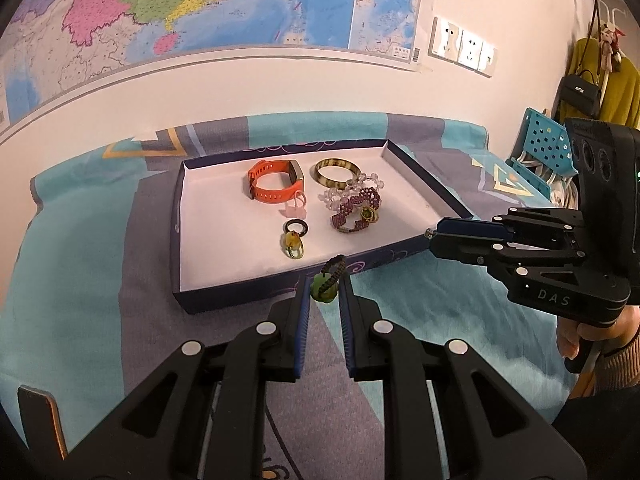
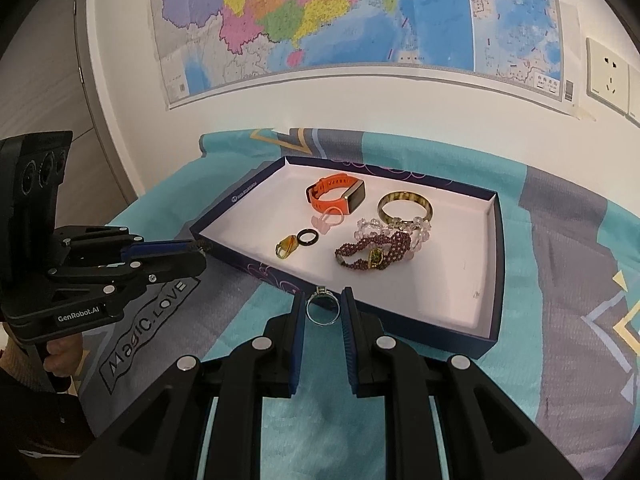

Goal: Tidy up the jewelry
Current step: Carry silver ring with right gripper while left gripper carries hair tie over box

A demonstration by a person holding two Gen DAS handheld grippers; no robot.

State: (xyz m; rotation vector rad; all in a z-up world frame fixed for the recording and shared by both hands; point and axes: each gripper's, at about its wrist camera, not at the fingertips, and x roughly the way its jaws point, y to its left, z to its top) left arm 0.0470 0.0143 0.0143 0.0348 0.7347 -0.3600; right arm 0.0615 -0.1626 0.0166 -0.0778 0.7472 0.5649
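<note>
Silver ring (image 2: 322, 311) shows only in right tool's (image 2: 323, 304) view

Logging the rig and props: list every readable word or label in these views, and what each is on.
"DAS": on the right gripper body.
"GenRobot.AI": on the left gripper body.
"MagiC.LOVE": printed on the bedspread.
Wall map lettering: too small to read.
Tray rim logo text: too blurred to read.
</note>
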